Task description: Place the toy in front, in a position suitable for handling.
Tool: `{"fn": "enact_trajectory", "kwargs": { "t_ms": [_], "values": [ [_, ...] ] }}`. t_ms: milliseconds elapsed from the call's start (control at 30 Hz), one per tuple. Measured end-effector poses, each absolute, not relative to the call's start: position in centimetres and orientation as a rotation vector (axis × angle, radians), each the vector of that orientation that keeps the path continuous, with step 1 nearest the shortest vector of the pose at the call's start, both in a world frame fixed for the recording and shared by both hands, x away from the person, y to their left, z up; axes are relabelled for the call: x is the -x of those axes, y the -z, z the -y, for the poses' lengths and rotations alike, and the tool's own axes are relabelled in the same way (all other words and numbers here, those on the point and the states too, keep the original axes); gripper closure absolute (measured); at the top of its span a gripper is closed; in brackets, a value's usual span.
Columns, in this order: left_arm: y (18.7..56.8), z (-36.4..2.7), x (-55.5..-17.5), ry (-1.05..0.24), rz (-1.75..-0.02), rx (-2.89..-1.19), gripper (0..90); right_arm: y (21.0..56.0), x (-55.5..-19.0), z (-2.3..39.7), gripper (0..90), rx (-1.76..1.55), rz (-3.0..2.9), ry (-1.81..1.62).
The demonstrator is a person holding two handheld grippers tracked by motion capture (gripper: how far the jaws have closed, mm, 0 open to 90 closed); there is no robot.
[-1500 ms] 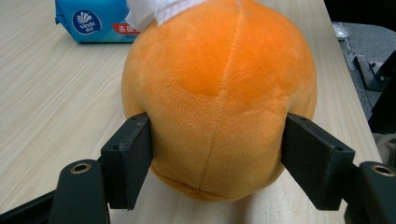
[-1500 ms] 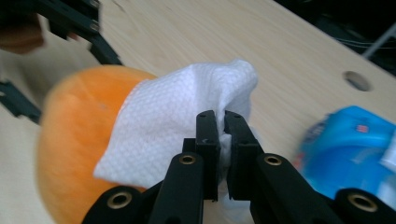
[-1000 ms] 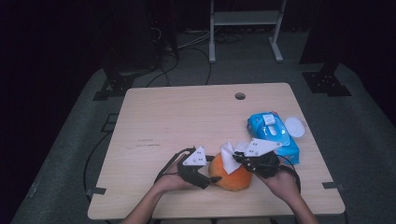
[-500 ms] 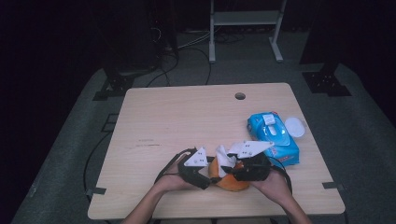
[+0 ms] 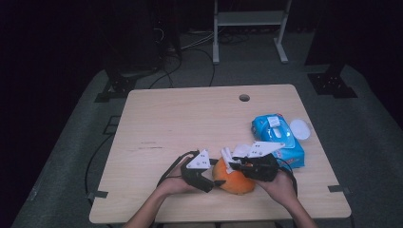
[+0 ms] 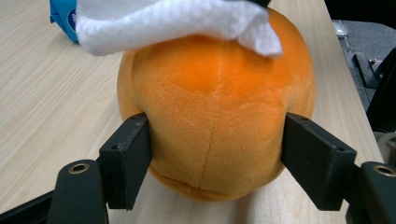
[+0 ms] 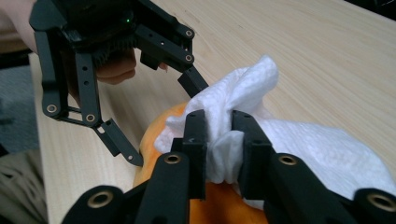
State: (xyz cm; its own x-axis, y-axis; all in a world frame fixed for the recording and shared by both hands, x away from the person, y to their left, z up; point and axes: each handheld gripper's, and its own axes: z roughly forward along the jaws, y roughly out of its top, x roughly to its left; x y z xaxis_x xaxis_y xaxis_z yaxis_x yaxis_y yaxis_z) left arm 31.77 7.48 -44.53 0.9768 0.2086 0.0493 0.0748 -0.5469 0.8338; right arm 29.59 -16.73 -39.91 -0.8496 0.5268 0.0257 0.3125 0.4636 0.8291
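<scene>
A pale wooden table (image 5: 190, 123) with fine straight grain stands on grey carpet (image 5: 71, 156) in a dark room; a small round cable hole (image 5: 244, 98) sits near its far edge, and strips of tape (image 5: 97, 195) mark the floor beside its near corners. Beyond the far edge, black cables (image 5: 190, 45) run across the floor past a white metal stand (image 5: 249, 28) and dark equipment bases. At the near edge of the table, about the middle, lies an orange plush ball (image 5: 233, 178). The left gripper (image 5: 209, 178) grips it from the left: in the left gripper view its two black pads press into the soft sides of the orange plush ball (image 6: 212, 116), holding it on the wood. The right gripper (image 5: 235, 166) comes in from the right and over the top; its jaws have just been closing and stand narrow, pinching a bunched white wipe (image 7: 243, 121) that drapes across the top of the ball. In the right gripper view the left gripper (image 7: 159, 126) shows beyond the wipe. To the right and slightly farther off lies a blue pack of wipes (image 5: 278, 137), its round white lid (image 5: 300, 128) flipped open toward the right edge.
</scene>
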Motion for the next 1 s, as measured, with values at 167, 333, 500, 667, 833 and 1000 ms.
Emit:
{"fn": "enact_trajectory", "kwargs": {
  "t_ms": [167, 333, 500, 667, 833, 1000],
  "values": [
    [44.7, -7.6, -31.8, -0.174, -0.202, -2.154, 26.3, 39.3, -29.5, 17.5, 80.9, -0.744, -2.467, -1.356],
    [44.5, -7.2, -31.6, -0.187, -0.19, -2.161, 26.3, 39.2, -29.1, 17.1, 82.0, -0.728, -2.467, -1.361],
    [44.7, -7.3, -31.6, -0.18, -0.19, -2.164, 27.0, 39.2, -28.5, 15.5, 82.1, -0.643, -2.483, -1.305],
    [44.8, -7.4, -31.7, -0.172, -0.197, -2.157, 27.1, 39.5, -29.5, 17.2, 82.2, -0.727, -2.46, -1.289],
    [44.9, -7.4, -31.7, -0.17, -0.197, -2.154, 27.1, 39.9, -30.0, 19.1, 82.3, -0.815, -2.439, -1.252],
    [45.0, -7.4, -31.8, -0.177, -0.192, -2.174, 27.1, 39.6, -29.3, 18.6, 82.3, -0.793, -2.443, -1.322]
  ]
}}
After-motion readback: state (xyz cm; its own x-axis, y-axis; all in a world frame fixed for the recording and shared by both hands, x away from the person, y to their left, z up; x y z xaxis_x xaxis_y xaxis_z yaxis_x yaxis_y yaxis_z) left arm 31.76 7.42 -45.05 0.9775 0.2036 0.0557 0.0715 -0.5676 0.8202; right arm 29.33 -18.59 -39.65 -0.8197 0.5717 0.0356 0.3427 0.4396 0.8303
